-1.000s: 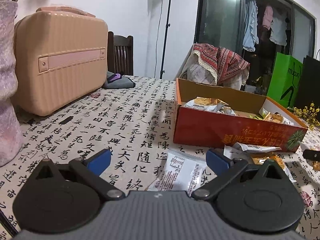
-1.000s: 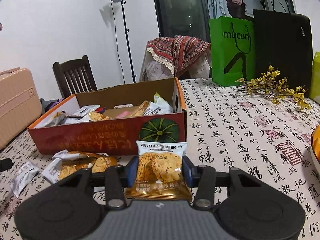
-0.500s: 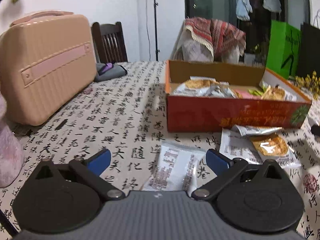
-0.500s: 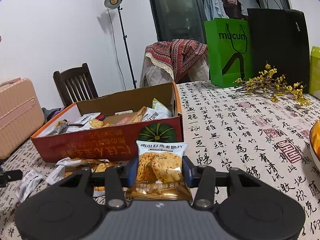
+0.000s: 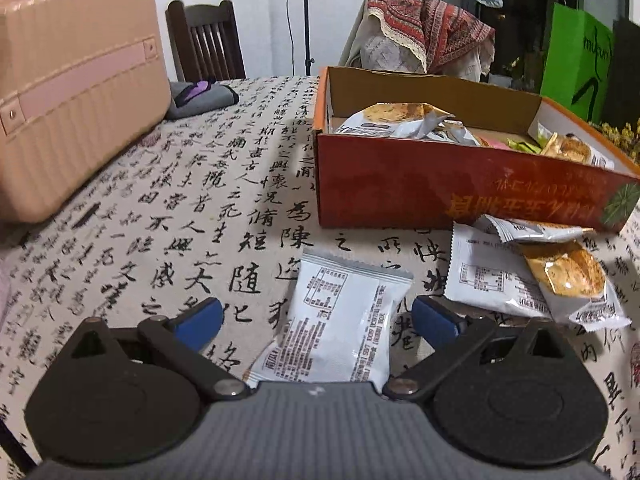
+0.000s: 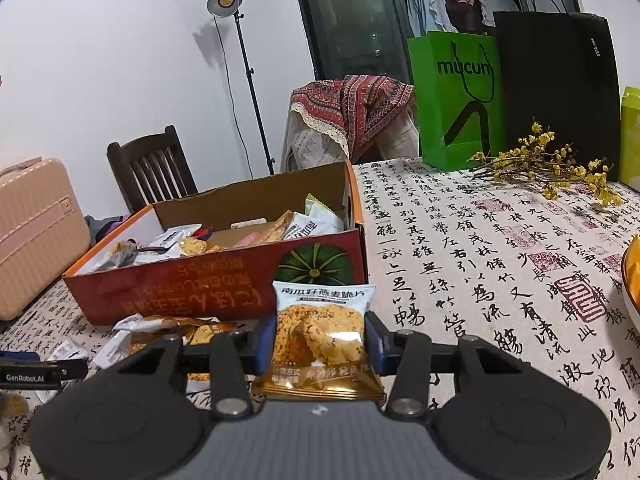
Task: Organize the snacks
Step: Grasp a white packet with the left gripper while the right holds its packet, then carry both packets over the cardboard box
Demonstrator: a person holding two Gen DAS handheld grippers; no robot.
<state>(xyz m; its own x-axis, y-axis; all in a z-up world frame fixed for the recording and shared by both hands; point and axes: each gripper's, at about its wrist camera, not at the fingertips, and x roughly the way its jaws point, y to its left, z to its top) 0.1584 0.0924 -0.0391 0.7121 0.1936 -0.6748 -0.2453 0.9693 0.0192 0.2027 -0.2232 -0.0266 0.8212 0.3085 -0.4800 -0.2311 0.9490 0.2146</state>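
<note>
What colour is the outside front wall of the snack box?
Red-orange, with upside-down gold lettering and a green pumpkin picture on the snack box; the right wrist view shows it best.

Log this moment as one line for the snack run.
left tool: open over white packet | right tool: shut on cracker packet | box: partly filled

- White wall (image 6: 120,60) fills the back, plain and evenly lit.
- Studio lamp (image 6: 226,0) on a thin black stand, lit, right of the wooden chair (image 6: 152,168).
- That dark chair sits at the desk's far edge, beside a pink suitcase (image 5: 76,80).
- The desk (image 6: 460,240) wears a calligraphy-print cloth.
- Right of the lamp stand, a second chair draped in a red patterned throw (image 6: 356,108).
- Behind the throw, dark glass doors (image 6: 352,20) with clothes hanging.
- Right of the throw: green paper bag (image 6: 456,100), black bag (image 6: 560,88), yellow flower sprigs (image 6: 548,164) lying in front.
</note>
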